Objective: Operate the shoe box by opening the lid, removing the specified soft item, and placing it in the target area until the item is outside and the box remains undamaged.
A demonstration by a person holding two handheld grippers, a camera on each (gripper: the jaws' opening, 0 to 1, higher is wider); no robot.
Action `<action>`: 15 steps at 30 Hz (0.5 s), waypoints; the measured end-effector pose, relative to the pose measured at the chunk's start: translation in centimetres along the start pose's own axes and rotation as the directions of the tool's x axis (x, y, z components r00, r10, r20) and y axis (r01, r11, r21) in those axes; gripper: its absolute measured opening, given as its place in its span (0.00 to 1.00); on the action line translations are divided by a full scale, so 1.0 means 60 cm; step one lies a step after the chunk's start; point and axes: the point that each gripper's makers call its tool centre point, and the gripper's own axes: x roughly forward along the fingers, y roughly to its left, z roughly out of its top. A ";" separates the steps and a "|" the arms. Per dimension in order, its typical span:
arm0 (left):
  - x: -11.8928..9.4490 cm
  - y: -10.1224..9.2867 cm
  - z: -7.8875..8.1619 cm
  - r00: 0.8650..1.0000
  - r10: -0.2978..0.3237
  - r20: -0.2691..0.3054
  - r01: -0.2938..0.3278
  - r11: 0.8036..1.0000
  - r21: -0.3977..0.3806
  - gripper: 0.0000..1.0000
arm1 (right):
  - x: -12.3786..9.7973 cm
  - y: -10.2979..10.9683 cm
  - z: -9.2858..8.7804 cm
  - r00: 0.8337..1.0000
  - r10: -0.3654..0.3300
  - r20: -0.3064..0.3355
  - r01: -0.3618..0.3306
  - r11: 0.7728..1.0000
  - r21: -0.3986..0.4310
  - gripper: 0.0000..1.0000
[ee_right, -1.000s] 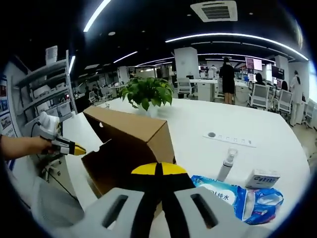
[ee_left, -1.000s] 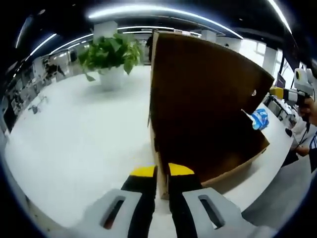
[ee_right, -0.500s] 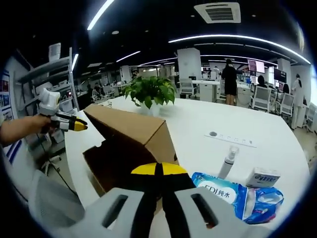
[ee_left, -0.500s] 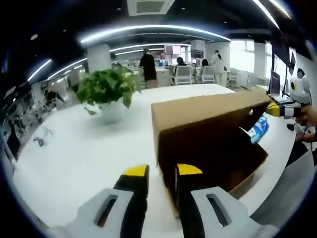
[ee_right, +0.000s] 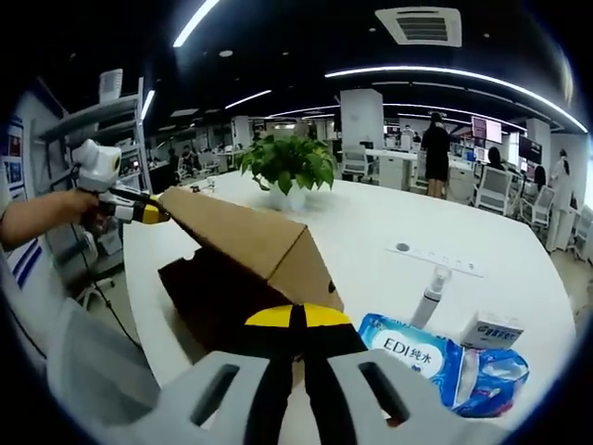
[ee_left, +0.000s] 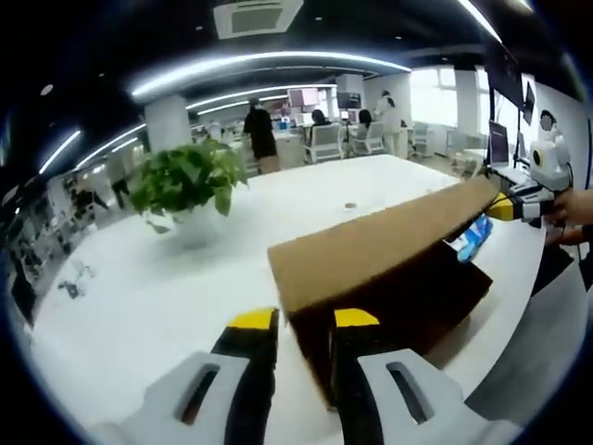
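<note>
The brown cardboard shoe box stands on the white table (ee_left: 130,306), its lid (ee_left: 380,246) (ee_right: 241,236) tilted up over a dark inside (ee_right: 208,287) whose contents stay hidden. My left gripper (ee_left: 306,320) has the lid's near corner between its jaws, a narrow gap apart. From the right gripper view it (ee_right: 148,211) sits at the raised far corner. My right gripper (ee_right: 296,315) is shut, tips together against the lid's near side flap. From the left gripper view it (ee_left: 505,206) touches the far end of the lid.
A blue and white soft packet (ee_right: 417,357) (ee_left: 471,239), a small white carton (ee_right: 496,334) and a spray bottle (ee_right: 431,292) lie right of the box. A potted plant (ee_left: 185,185) (ee_right: 289,167) stands farther back. People stand by desks behind the table.
The left gripper has risen, and the lid has swung up with it, showing more of the dark inside. Its jaw gap looks a little wider. The right gripper has hardly moved.
</note>
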 end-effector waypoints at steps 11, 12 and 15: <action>-0.006 -0.011 -0.025 0.999 -0.014 -0.031 0.014 1.000 0.006 0.22 | -0.002 0.009 -0.021 1.000 0.012 -0.025 -0.013 0.999 -0.039 0.01; -0.006 -0.013 -0.028 0.999 -0.016 -0.034 0.016 1.000 0.005 0.22 | -0.001 0.012 -0.023 1.000 0.017 -0.026 -0.019 0.998 -0.059 0.02; -0.007 -0.017 -0.033 0.999 -0.022 -0.037 0.023 1.000 0.004 0.24 | -0.002 0.020 -0.028 0.999 0.033 -0.033 -0.036 0.994 -0.098 0.06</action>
